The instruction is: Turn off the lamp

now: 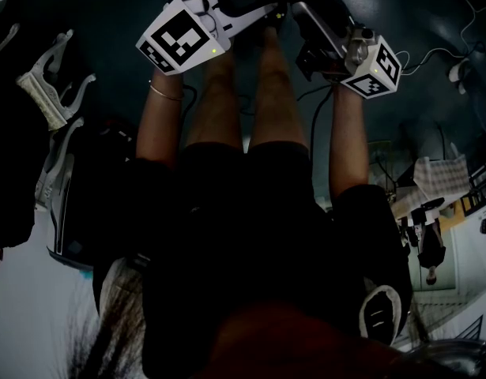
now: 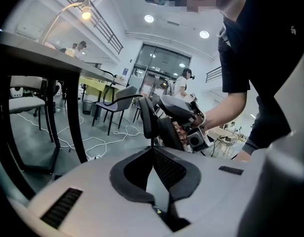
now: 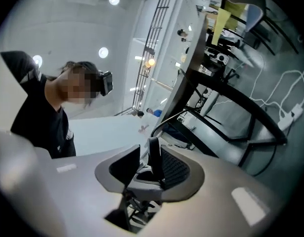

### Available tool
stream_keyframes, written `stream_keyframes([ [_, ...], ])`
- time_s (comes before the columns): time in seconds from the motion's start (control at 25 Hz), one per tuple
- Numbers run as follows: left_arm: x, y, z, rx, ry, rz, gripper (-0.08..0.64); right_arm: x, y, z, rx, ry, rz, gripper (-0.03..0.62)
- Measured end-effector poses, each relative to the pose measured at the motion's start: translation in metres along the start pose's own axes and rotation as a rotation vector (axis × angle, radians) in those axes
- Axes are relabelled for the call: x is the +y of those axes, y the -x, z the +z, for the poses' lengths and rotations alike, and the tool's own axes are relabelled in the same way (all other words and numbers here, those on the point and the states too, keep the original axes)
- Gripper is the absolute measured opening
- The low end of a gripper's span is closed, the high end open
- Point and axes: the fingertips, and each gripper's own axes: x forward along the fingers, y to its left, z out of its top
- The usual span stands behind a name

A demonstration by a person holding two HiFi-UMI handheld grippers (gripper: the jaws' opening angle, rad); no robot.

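Left claw (image 2: 154, 125), closed on nothing; right claw (image 3: 144, 157), jaws apart and empty. I hold them facing each other over bare legs (image 1: 278, 93).

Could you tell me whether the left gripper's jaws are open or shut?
Shut. The left gripper shows its two pads meeting in its own view, with nothing between them.

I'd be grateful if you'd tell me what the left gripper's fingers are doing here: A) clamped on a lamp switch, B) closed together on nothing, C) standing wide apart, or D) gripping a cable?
B: in the left gripper view, the left gripper has its fingers pressed together at the tips with nothing between them.
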Motion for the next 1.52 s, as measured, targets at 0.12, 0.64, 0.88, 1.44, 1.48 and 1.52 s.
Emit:
stream_keyframes([
  [0.12, 0.001, 0.0, -0.003, 0.001, 0.018, -0.002, 0.009, -0.001, -0.003, -0.008, 0.076, 0.081, -0.021, 0.101],
  [0.64, 0.001, 0.0, 0.001, -0.04, 0.047, -0.005, 0.009, -0.009, -0.006, -0.018, 0.145, 0.157, -0.064, 0.089],
  [0.88, 0.001, 0.0, 0.003, -0.065, 0.069, -0.006, 0.009, -0.008, -0.007, -0.016, 0.145, 0.206, -0.072, 0.083],
  [1.44, 0.0, 0.002, 0.003, -0.064, 0.064, -0.004, 0.009, -0.009, -0.008, -0.021, 0.192, 0.236, -0.071, 0.067],
  [1.48, 0.0, 0.002, 0.002, -0.061, 0.063, -0.003, 0.009, -0.009, -0.009, -0.021, 0.195, 0.236, -0.072, 0.067],
  [1.52, 0.001, 0.002, 0.001, -0.058, 0.061, -0.002, 0.009, -0.009, -0.008, -0.022, 0.197, 0.235, -0.073, 0.067],
])
